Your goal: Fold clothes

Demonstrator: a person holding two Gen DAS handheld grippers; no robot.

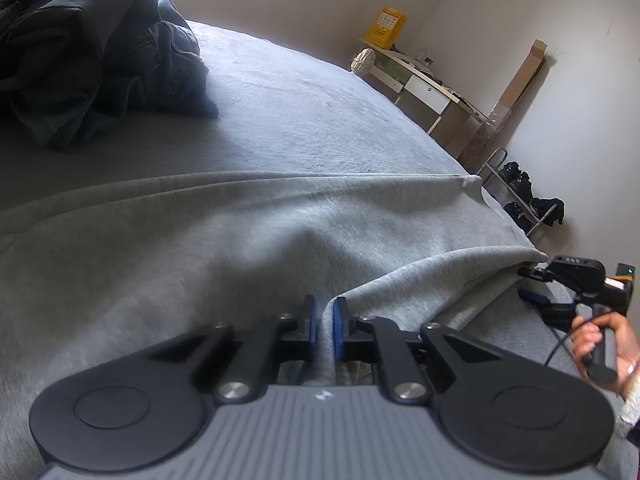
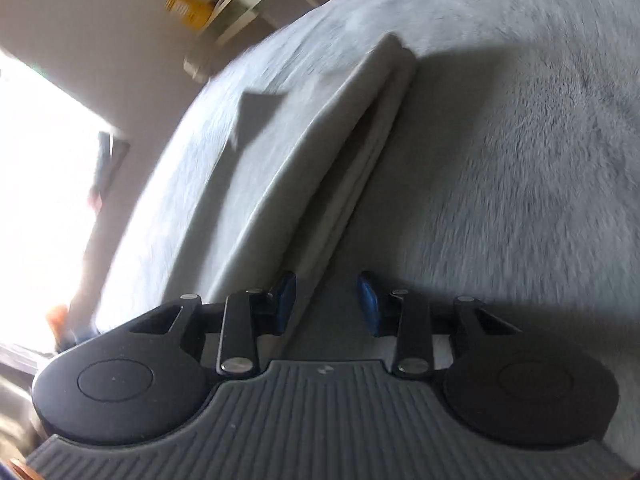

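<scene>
On the bed (image 1: pixel 320 112), the left gripper (image 1: pixel 324 320) pinches the gray cloth (image 1: pixel 240 232), while the right gripper (image 2: pixel 327 300) gapes wide beside it.

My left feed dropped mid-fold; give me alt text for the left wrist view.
The left gripper is shut on a fold of the grey garment, which lies across the bed. The right gripper hovers at the garment's far corner; dark clothes are piled at the back.
</scene>
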